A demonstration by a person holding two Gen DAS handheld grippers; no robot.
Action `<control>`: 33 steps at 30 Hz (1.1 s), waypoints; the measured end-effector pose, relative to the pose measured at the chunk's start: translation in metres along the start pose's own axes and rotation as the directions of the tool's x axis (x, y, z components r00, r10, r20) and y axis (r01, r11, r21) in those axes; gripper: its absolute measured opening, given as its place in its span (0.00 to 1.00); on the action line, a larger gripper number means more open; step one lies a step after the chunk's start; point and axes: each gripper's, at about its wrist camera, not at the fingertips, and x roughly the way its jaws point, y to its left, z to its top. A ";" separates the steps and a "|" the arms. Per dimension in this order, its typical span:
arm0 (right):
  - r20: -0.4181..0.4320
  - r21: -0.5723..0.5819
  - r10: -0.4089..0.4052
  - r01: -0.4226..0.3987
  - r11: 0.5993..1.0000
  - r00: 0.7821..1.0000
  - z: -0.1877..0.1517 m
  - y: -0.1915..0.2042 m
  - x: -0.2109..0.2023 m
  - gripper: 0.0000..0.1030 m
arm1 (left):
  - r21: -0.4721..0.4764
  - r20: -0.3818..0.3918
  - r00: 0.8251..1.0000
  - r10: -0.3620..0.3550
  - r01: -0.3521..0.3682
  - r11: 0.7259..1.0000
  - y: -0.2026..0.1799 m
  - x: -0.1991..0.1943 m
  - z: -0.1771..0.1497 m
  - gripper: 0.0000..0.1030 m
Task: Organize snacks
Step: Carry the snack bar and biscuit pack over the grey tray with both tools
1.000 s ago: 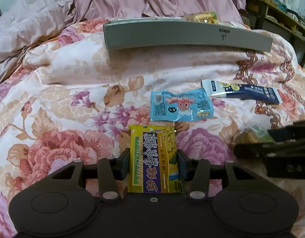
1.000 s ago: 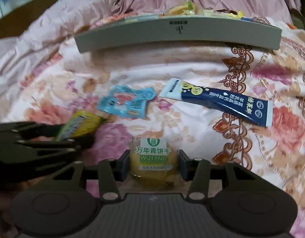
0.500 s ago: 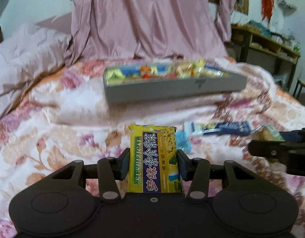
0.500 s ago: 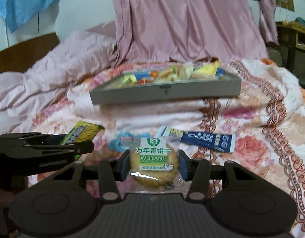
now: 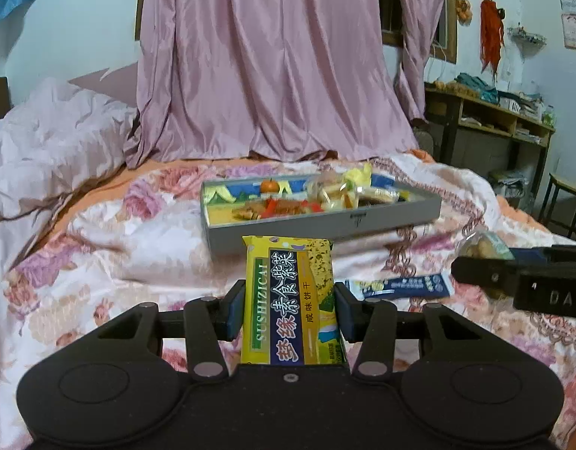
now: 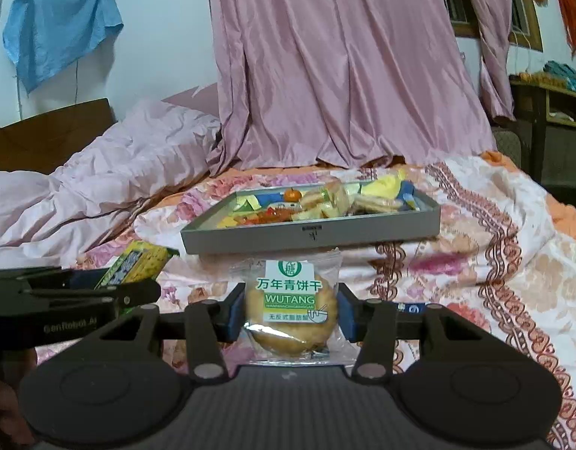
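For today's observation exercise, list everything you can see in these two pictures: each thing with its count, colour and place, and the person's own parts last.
Yellow-and-purple biscuit packet: one, held upright in the left claw.
Round biscuit in clear wrapper with green-and-white label: one, held in the right claw.
Grey rectangular tray: one, on the bed beyond both claws, filled with mixed snacks.
Small orange fruit: one, inside the tray, toward its back.
Dark blue stick sachet: one, lying on the quilt, right of the left claw.
Floral quilt: one, pink and cream, covering the bed.
Pink curtain: one, behind the bed.
Blue cloth: one, hanging on the wall, upper left.
Wooden shelf: one, at the right.
Left claw: black, shut.
Right claw: black, shut.
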 end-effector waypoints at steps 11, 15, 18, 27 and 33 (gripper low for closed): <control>0.049 -0.017 0.000 0.000 1.000 0.999 0.020 0.004 -0.004 0.51 | -0.006 0.044 0.999 0.001 -0.001 1.000 0.002 0.001 0.026 0.48; 0.062 -0.019 -0.001 0.003 1.000 0.998 0.028 0.004 -0.001 0.51 | -0.007 0.056 0.998 0.007 -0.006 1.000 0.005 0.004 0.034 0.48; 0.068 -0.022 -0.003 0.004 1.000 0.998 0.033 0.004 0.002 0.51 | -0.005 0.068 0.998 0.010 -0.010 1.000 0.007 0.008 0.040 0.48; 0.086 -0.036 -0.008 0.011 0.999 0.996 0.046 0.004 0.014 0.51 | -0.001 0.090 0.996 0.005 -0.005 1.000 0.010 0.023 0.057 0.49; 0.097 -0.045 -0.014 0.018 0.999 0.995 0.058 0.001 0.025 0.51 | -0.002 0.098 0.995 0.004 -0.004 1.000 0.013 0.038 0.068 0.49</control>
